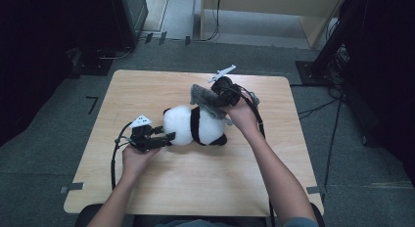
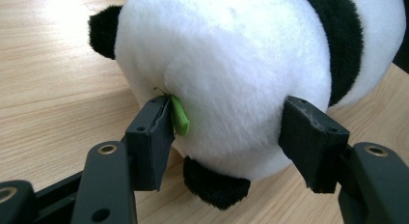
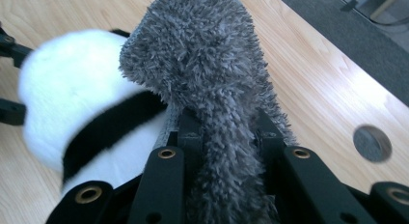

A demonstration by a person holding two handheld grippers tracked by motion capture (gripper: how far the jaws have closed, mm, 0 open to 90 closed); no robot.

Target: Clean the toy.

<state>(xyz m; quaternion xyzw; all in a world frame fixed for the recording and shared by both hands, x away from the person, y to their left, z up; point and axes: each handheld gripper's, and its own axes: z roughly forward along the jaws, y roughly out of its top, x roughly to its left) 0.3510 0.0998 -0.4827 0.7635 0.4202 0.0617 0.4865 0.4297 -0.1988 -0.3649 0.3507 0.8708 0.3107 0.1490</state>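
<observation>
Scene: a person seated at a light wooden table (image 1: 195, 188) works with a gripper in each hand, seen from the high view.
Plush panda: the white-and-black panda (image 1: 193, 125) lies on its side near the middle of the table, its rounded end toward the left gripper.
Left gripper: the left gripper (image 1: 164, 137) sits low at the panda's left end; in the left gripper view its jaws stand partly apart on either side of the white plush, the pads at the fur without visibly squeezing it.
Green tag: a small green tag (image 2: 179, 116) sticks out of the panda's seam, just beside the inner face of one jaw.
Right gripper: the right gripper (image 1: 219, 97) is raised above the panda's far side, its jaws clamped on a shaggy grey cloth (image 3: 212, 84).
Grey cloth: it rises from between the jaws and flops over, hanging just above the panda's black band (image 3: 108, 130).
</observation>
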